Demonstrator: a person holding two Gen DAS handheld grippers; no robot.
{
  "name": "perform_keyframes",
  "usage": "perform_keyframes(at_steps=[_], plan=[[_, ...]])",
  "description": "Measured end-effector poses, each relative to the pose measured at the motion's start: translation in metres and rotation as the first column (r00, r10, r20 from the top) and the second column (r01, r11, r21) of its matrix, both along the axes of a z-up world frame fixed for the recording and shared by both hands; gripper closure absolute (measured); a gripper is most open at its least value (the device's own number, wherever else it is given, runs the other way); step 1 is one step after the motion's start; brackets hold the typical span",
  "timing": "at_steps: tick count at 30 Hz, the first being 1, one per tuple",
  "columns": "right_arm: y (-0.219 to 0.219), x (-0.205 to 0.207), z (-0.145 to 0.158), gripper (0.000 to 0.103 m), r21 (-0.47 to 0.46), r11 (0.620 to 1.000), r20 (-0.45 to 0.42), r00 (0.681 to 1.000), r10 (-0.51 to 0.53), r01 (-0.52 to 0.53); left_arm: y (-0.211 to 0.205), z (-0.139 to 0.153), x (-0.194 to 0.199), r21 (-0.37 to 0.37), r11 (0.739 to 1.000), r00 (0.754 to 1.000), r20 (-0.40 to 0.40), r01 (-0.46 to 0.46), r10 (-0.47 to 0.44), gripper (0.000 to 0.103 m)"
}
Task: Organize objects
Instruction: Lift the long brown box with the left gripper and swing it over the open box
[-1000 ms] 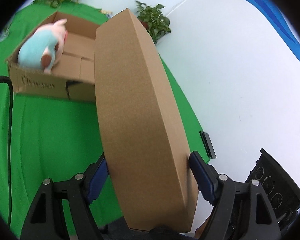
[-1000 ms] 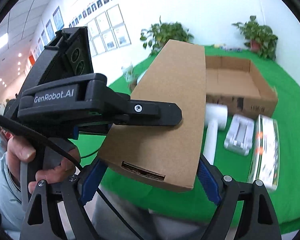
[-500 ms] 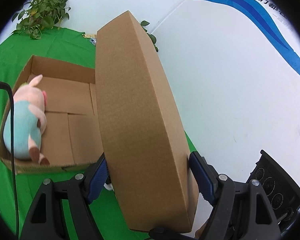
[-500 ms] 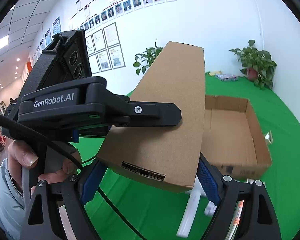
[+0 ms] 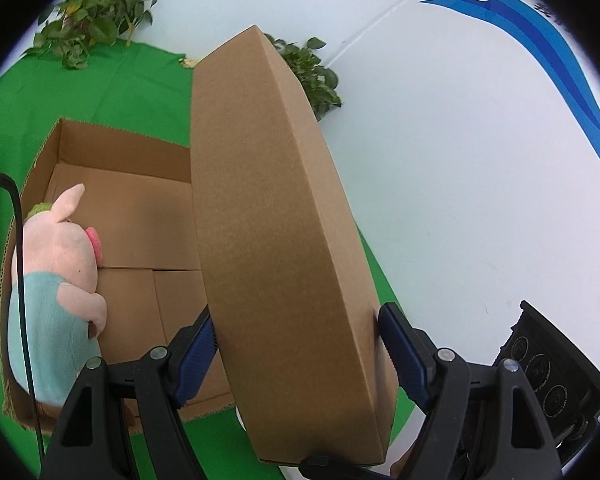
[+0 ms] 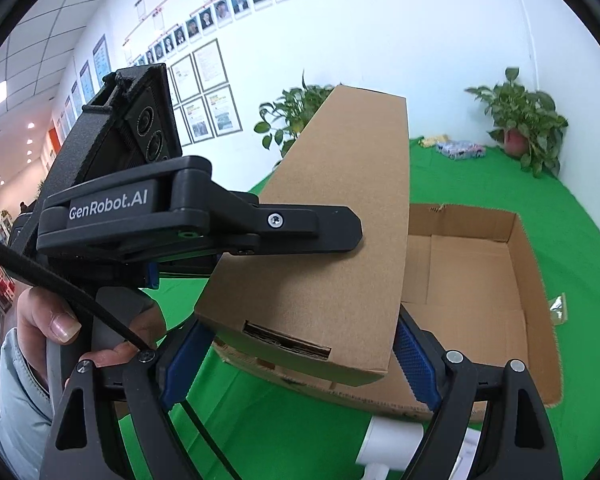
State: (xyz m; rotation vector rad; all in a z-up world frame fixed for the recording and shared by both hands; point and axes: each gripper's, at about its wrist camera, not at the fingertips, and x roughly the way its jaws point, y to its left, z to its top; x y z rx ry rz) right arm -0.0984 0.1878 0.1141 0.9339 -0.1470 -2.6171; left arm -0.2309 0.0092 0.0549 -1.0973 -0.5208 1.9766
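A long, flat, closed brown cardboard box (image 5: pixel 276 216) is held in the air by both grippers. My left gripper (image 5: pixel 298 354) is shut on its near end, blue pads pressing both sides. My right gripper (image 6: pixel 300 360) is shut on another end of the same box (image 6: pixel 332 232), and the left gripper's black finger (image 6: pixel 300 224) lies across its top there. Below and beyond sits an open, shallow cardboard carton (image 5: pixel 132 200) on the green cloth, with a pink and light-blue plush pig (image 5: pixel 56 280) lying along its left wall. In the right wrist view the held box hides the pig and part of the carton (image 6: pixel 480 280).
Potted plants (image 6: pixel 524 124) stand at the back of the green table (image 6: pixel 580 240) by the white wall. A white appliance (image 6: pixel 392 444) lies in front of the carton, a silver wrapper (image 6: pixel 558 308) to its right, small packets (image 6: pixel 460 148) at the back. A person's hand (image 6: pixel 56 320) grips the left gripper's handle.
Both grippers have carried the closed box forward and slightly up toward the open carton, which is now nearer and partly beneath it. The grip on the box is unchanged.
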Motion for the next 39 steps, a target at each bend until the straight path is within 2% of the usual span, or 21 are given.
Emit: perform_keyframes(at_steps=[7,15,18,23,26,34,35,39], plan=[[-0.001,-0.054,-0.034,0.019,-0.038,0.999,0.099,0.995,0.028,-0.024,-0.001,-0.038,-0.037,-0.047,0.999,0.997,0.069,-0.023,0.027,0.025],[0.000,-0.098,-0.077,0.020,-0.126,0.992,0.205,0.977,0.057,-0.031,0.002,-0.071,-0.056,-0.147,0.988,0.994,0.094,-0.038,0.052,0.025],[0.003,-0.113,-0.093,0.020,-0.165,0.986,0.243,0.967,0.071,-0.031,0.006,-0.075,-0.056,-0.203,0.978,0.995,0.081,-0.041,0.058,0.025],[0.005,-0.118,-0.121,0.020,-0.231,0.973,0.270,0.959,0.088,-0.024,0.013,-0.063,-0.041,-0.269,0.962,0.995,0.079,-0.036,0.060,0.025],[0.007,-0.119,-0.126,0.020,-0.252,0.967,0.271,0.958,0.092,-0.021,0.018,-0.060,-0.039,-0.298,0.954,0.995,0.087,-0.025,0.053,0.024],[0.006,-0.118,-0.135,0.020,-0.274,0.962,0.270,0.958,0.095,-0.018,0.022,-0.059,-0.036,-0.330,0.944,0.994,0.099,-0.018,0.053,0.023],[0.010,-0.105,-0.134,0.020,-0.277,0.961,0.268,0.959,0.097,-0.020,0.021,-0.057,-0.033,-0.333,0.943,0.994,0.100,-0.018,0.054,0.023],[0.013,-0.097,-0.133,0.020,-0.282,0.959,0.261,0.960,0.104,-0.027,0.022,-0.055,-0.031,-0.339,0.940,0.993,0.105,-0.022,0.061,0.023]])
